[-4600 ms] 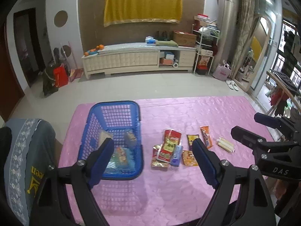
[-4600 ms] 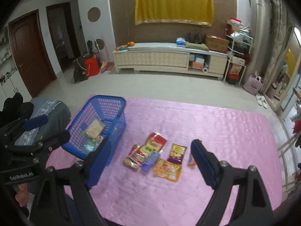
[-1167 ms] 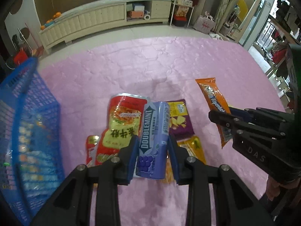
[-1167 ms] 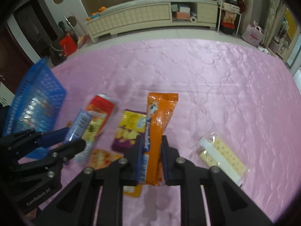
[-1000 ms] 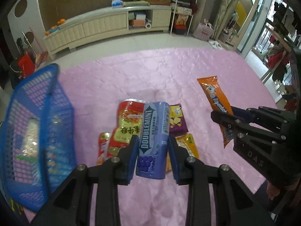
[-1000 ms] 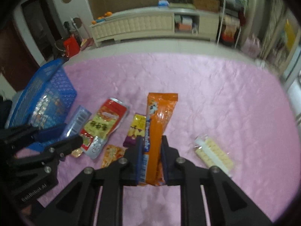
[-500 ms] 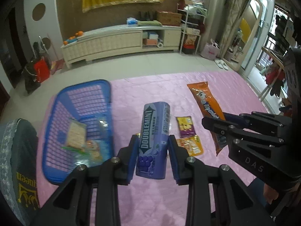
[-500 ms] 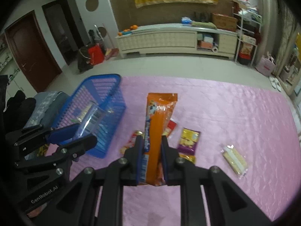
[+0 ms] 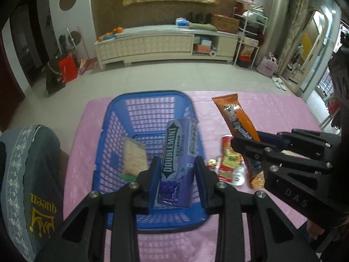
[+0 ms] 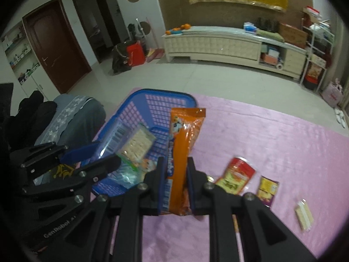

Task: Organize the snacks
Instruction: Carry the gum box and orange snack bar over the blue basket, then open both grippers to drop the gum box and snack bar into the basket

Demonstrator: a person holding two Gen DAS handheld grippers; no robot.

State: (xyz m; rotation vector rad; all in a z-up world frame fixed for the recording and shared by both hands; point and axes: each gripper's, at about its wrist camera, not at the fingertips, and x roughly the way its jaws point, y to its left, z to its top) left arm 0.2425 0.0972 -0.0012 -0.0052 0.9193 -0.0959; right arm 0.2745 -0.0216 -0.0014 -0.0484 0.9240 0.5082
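left tool clamped on purple Doublemint gum pack, over blue plastic mesh basket | right tool pinching long orange snack packet by basket's edge | risk: tools bump, floppy orange packet lands on pink counter

two black angular grippers are being shown, each built of jointed bars fastened with round silver screws. blue ribbed pads are being carried on the inner faces of the left gripper fingers, and likewise on the right gripper. "das" is being displayed in pale letters on the right one's side, "genrobot.ai" on the left one's.
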